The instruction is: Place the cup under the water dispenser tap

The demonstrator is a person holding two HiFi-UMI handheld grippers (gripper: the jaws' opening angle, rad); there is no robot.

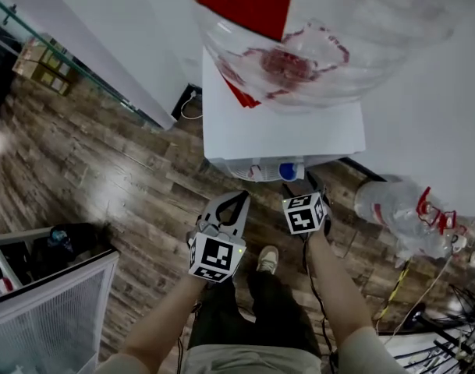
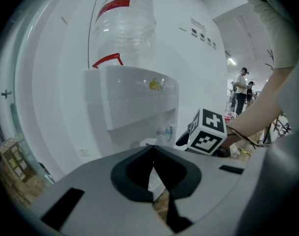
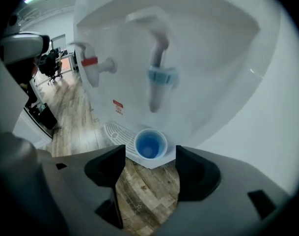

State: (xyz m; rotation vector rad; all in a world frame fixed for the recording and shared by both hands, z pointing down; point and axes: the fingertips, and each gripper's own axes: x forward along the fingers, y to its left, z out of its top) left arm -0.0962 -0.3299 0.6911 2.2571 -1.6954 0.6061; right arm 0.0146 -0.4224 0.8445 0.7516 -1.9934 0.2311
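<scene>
The cup [image 3: 149, 144] stands upright on the drip tray [image 3: 113, 130] of the water dispenser [image 1: 280, 123], open mouth up and blue inside; it sits at the tray's near end, and from the right gripper view it looks to be in line below the blue tap [image 3: 159, 77], with the red tap [image 3: 93, 63] off to one side. Nothing touches it; the right gripper [image 3: 149, 154] hangs just in front with its jaws spread wide, nothing between them but wooden floor [image 1: 128, 170], and the cup lies beyond the tips. The left gripper [image 2: 152, 154] hovers beside it with its jaws brought together at the tips, holding nothing. Overhead the big clear bottle [image 1: 331, 45] sits on the dispenser.

To my eye the placing itself is done, and what is left is getting clear cleanly. I would leave the right jaws as wide as they are and draw them back along their own line, away from the tray, so that neither pad catches the rim; a light empty cup like that would likely tip or skate off the tray's edge at a small knock. The left one is best kept out of it altogether; a last look that the spout sits over the mouth, not the rim, would be worth it.
</scene>
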